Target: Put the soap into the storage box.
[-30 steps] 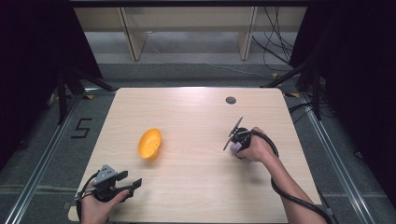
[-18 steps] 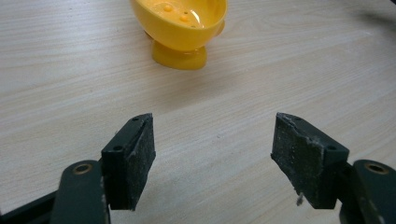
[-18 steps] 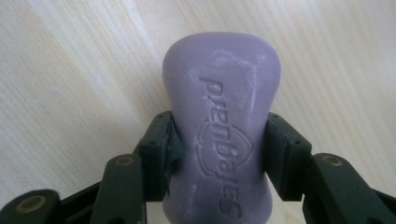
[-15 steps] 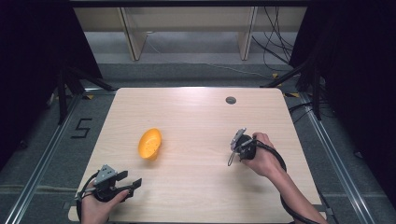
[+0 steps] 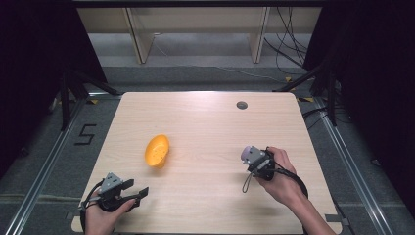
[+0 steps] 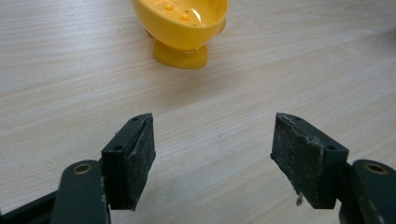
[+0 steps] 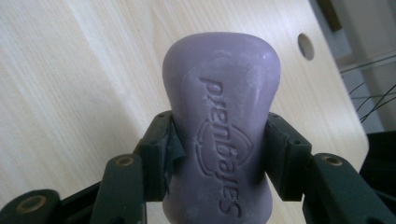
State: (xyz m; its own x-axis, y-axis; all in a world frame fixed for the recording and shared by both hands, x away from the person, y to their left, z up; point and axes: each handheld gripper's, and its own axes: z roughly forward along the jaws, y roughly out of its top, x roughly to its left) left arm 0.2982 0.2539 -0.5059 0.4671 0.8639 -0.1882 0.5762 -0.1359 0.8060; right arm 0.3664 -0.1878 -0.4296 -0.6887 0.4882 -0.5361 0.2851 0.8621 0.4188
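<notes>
Nearest us, our left gripper (image 6: pixel 212 158) rests with its jaws spread wide and nothing between them, facing the yellow bowl (image 6: pixel 181 29) tipped on the wooden table (image 5: pixel 205 122). Farther right, our right gripper (image 7: pixel 219 154) is clamped around a purple soap bar (image 7: pixel 222 126) embossed "Safeguard", above the table's round hole (image 5: pixel 242 105).

Table (image 5: pixel 205 122) was pale wood-grain, smooth, matt. Yellow bowl (image 6: pixel 180 28) looked like glossy plastic, wet-looking sheen inside. Purple soap bar (image 7: pixel 222 140) was matt, waxy, embossed lettering, lightly scuffed. Left gripper (image 6: pixel 212 158) pads were black, rough, crumbling at the edges.
</notes>
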